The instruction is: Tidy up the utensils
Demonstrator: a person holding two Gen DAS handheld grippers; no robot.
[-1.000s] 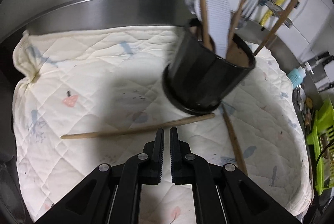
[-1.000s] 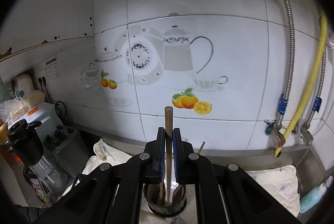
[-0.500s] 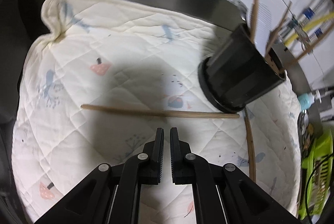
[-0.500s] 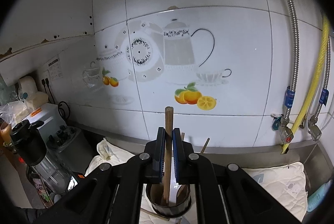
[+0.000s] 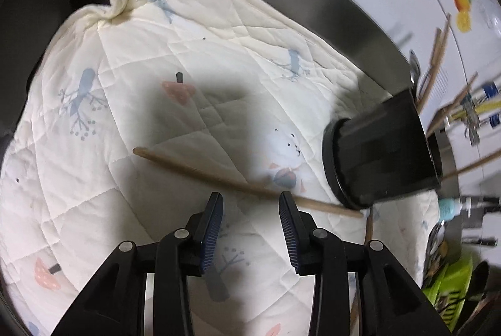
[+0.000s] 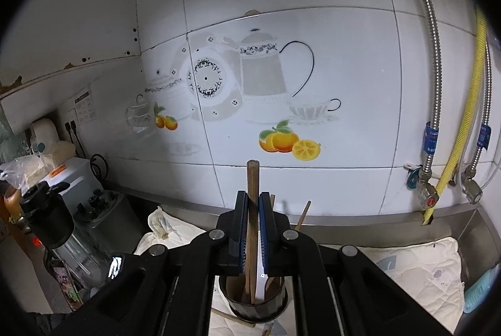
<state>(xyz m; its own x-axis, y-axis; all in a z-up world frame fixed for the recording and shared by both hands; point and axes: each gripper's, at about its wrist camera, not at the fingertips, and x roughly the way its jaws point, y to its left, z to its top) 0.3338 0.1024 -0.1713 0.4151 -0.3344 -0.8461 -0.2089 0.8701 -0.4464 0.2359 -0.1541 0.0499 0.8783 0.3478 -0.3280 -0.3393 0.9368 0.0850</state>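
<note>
Your left gripper [image 5: 250,201] has just been opening over the loose chopstick [image 5: 238,183], nothing between its fingers; lower and close. Your right gripper [image 6: 251,206] grips a wooden stick [image 6: 252,179] above the holder [image 6: 255,309].

- the long wooden stick [image 5: 219,176] on the quilted cloth [image 5: 188,60] ducks behind one finger of the left tongs [image 5: 250,198], so that bit of it is covered
- second stick [image 5: 369,226] near the black holder [image 5: 382,154] only shows a short piece, rest is behind the tongs' arm
- stuff poking out of the holder in the left wrist view is smeared, can't really tell what's what
- right wrist view: the holder [image 6: 253,308] is mostly blocked by the right tongs [image 6: 253,211], and the lower end of the gripped wooden stick [image 6: 252,179] is lost inside it
- green rack [image 5: 451,282] and blue bottle [image 6: 479,289] are cut off at the edge
</note>
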